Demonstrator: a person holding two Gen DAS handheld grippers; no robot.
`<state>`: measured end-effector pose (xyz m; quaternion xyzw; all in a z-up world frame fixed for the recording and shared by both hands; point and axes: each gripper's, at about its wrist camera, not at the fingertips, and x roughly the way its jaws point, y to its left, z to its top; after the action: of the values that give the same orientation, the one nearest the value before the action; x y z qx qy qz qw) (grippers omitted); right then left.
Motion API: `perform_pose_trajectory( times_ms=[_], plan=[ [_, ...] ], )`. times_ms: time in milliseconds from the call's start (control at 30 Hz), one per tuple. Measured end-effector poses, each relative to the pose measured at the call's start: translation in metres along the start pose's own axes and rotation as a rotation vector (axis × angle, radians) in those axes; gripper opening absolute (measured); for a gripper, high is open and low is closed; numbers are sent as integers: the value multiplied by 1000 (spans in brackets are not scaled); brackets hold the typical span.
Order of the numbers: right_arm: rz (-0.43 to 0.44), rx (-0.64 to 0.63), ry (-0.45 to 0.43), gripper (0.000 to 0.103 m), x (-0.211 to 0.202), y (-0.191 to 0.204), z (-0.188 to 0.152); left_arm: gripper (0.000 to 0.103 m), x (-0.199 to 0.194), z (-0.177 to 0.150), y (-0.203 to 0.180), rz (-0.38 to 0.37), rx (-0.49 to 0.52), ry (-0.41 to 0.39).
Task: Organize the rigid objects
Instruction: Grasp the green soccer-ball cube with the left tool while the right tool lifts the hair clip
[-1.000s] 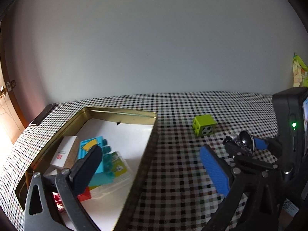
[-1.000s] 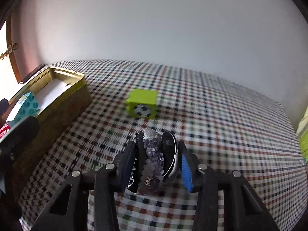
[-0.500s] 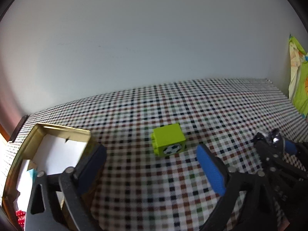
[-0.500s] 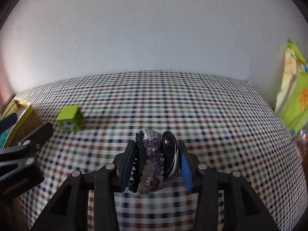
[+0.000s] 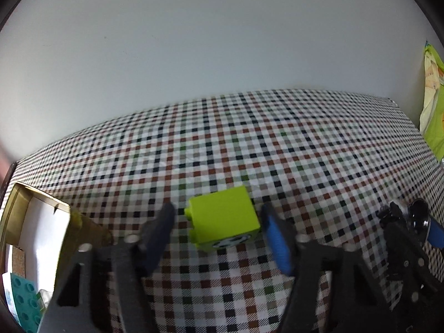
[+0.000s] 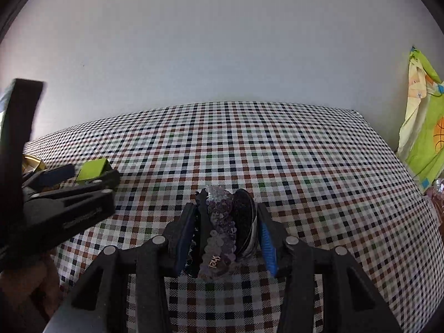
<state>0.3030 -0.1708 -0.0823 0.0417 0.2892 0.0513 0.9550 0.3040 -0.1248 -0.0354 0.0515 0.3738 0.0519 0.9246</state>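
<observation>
On the checked counter, left gripper now straddles the green block, jaws just narrowing, not touching; right gripper stays clamped on sequined hair clips.

Soft daylight (fisheye-bent, slightly blurred)

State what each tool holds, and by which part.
Right tool: shut on a sequined hair clip, pads on its two flat sides. Left tool: nothing held; its jaws, just closing, flank the green block with gaps.

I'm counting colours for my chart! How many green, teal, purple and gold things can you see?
Green: 1, block
Teal: 1, studded brick in the tin
Purple: 1, sequin hair clip in the right claw
Gold: 1, tin
Total: 4
</observation>
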Motion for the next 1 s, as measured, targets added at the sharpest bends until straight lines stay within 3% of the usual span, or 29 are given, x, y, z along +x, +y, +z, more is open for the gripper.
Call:
perform_pose_trajectory(
  times_ms=[167,1000],
  plan=[
    [0,-13,-36,46,-5,5,-3,46,-3,-1,2,8,0,-23],
    [23,-94,-175,46,-53,52,-33,46,-113,-94,44,71,-46,-237]
  ],
)
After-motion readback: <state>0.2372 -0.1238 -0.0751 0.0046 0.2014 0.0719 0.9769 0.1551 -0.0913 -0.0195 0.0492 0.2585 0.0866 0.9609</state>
